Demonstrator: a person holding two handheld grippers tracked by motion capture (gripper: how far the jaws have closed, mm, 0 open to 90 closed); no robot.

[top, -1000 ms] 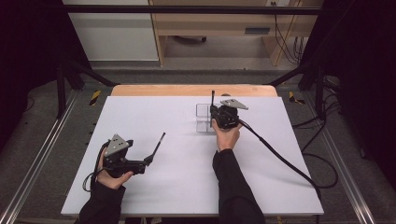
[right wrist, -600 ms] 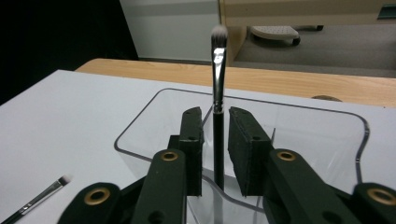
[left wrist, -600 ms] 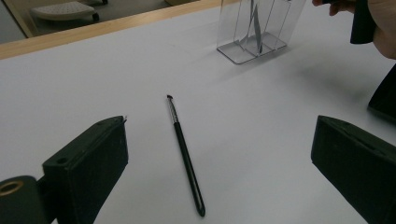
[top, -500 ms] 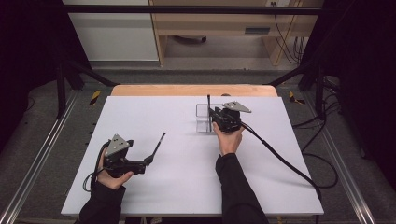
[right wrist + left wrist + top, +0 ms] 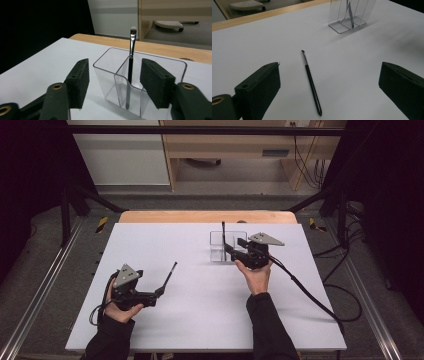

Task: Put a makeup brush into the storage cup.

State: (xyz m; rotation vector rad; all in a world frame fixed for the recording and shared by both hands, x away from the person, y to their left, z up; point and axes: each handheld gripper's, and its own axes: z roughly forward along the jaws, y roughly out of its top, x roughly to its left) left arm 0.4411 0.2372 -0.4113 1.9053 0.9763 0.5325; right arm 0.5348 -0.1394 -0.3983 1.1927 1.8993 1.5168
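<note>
My right gripper point(image 5: 231, 251) had its jaws parted and had just been opening, with nothing pressed between the pads; in the right gripper view they stood either side of the clear holder point(image 5: 140, 82), free of the upright brush point(image 5: 131, 62) that stood bristles-up in one of its compartments. I judged that brush placed and the right hand done with it.

My left gripper point(image 5: 161, 291) sat near the front left corner of the table point(image 5: 165, 245), jaws wide and holding nothing. In the left gripper view the second brush point(image 5: 311, 81) lay flat on the table between the two pads, touching neither, its bristle end pointing toward the holder point(image 5: 350, 15), which stood well apart, near the far edge.

So the step in hand, as I read it, was the release at the holder, with the lying brush next. That would call for bringing the left jaws down level over the thin handle, closing squarely on it without skidding it across the smooth top, then carrying it to a free compartment and tipping it upright.
</note>
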